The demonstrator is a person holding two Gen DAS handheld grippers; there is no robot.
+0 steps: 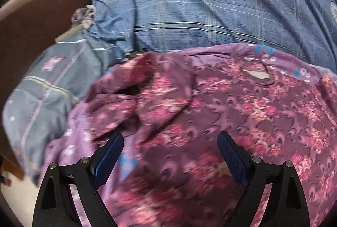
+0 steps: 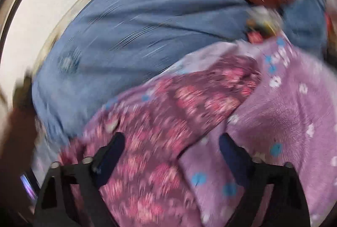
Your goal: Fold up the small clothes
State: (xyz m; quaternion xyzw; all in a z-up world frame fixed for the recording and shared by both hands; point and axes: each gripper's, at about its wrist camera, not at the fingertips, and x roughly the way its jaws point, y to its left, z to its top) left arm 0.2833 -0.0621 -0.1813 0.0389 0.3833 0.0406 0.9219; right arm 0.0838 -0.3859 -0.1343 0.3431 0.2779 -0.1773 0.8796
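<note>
Floral garment [image 1: 210, 105], purple with pink blooms, lies rumpled on the blue plaid bedcover [image 1: 189, 6] beneath both your tools. Your left gripper [image 1: 170, 142] hangs over it, jaws wide and empty; your right gripper [image 2: 171, 142] likewise, gripping nothing.

Soft, even daylight with faint shadows lights both fisheye views, edges bowed and vignetted black; the right wrist view smears with heavy motion blur.
</note>
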